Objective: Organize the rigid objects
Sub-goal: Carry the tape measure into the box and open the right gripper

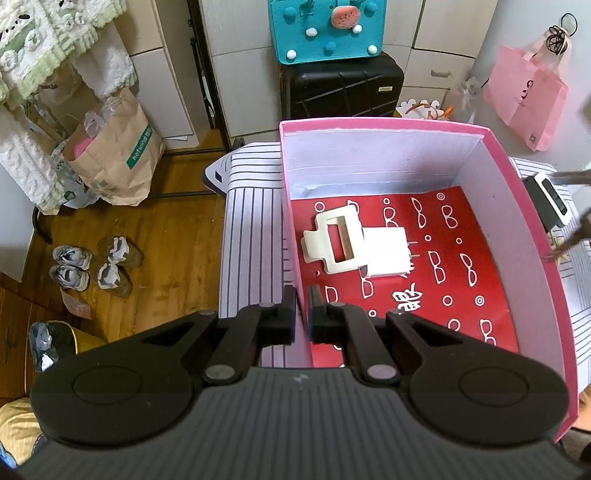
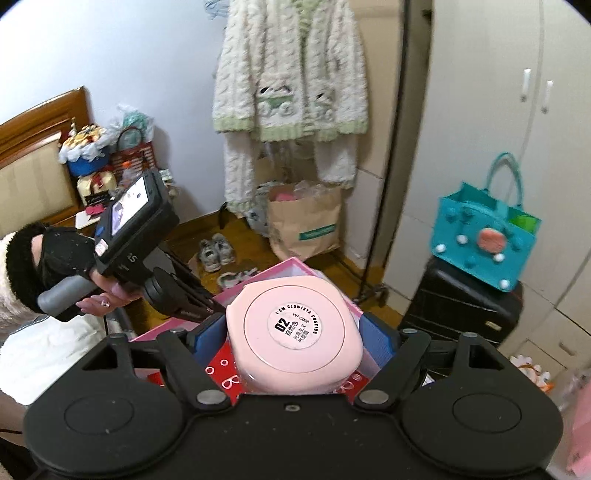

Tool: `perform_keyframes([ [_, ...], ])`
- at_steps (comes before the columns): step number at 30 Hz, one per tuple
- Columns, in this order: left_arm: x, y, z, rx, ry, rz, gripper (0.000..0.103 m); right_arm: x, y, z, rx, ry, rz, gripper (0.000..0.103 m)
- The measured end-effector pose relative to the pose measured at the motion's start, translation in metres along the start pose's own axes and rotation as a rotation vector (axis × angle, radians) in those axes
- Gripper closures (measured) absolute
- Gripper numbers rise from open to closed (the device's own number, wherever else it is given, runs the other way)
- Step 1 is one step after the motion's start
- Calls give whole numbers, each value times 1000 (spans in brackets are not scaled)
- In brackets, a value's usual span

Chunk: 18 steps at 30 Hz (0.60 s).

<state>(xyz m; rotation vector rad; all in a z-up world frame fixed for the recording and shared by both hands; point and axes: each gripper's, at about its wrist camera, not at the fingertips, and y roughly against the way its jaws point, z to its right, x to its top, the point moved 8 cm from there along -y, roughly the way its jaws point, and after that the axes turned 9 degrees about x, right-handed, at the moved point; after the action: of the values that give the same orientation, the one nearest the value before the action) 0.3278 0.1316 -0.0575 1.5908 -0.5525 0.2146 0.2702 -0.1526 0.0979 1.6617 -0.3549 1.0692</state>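
Observation:
A pink box (image 1: 524,221) with a red patterned floor stands on a striped cloth. Inside lie a cream hair claw clip (image 1: 338,240) and a white plug adapter (image 1: 388,256). My left gripper (image 1: 302,314) is shut on the box's left wall, one finger on each side. My right gripper (image 2: 293,332) is shut on a pink round compact case (image 2: 293,328) with a white label, held above the pink box (image 2: 284,267). The left gripper and the hand holding it show in the right wrist view (image 2: 129,236).
A black device (image 1: 550,199) lies on the cloth right of the box. A black suitcase (image 1: 341,86) with a teal bag (image 1: 327,29) stands behind. A paper bag (image 1: 118,155), shoes (image 1: 92,266) and a clothes rack stand on the wooden floor at left.

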Motion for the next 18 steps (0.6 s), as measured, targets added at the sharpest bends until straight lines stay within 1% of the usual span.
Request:
perform_keyframes([
  [4,-1,1,-1,-1,-3,4,97,-8,-43,7,54,3,-62,21],
  [8,-1,1,-1,2,-6,9,97,-27,-86,20,60,19,-144,21],
  [10,-2,0,0,4,-15,11,97,-39,-106,28,40,38,-193,21],
  [14,-4,0,3,10,-31,5,97,-60,-132,40,-2,111,-299,21],
  [18,-7,1,4,14,-37,5,97,-75,-145,49,-51,170,-364,21],
])
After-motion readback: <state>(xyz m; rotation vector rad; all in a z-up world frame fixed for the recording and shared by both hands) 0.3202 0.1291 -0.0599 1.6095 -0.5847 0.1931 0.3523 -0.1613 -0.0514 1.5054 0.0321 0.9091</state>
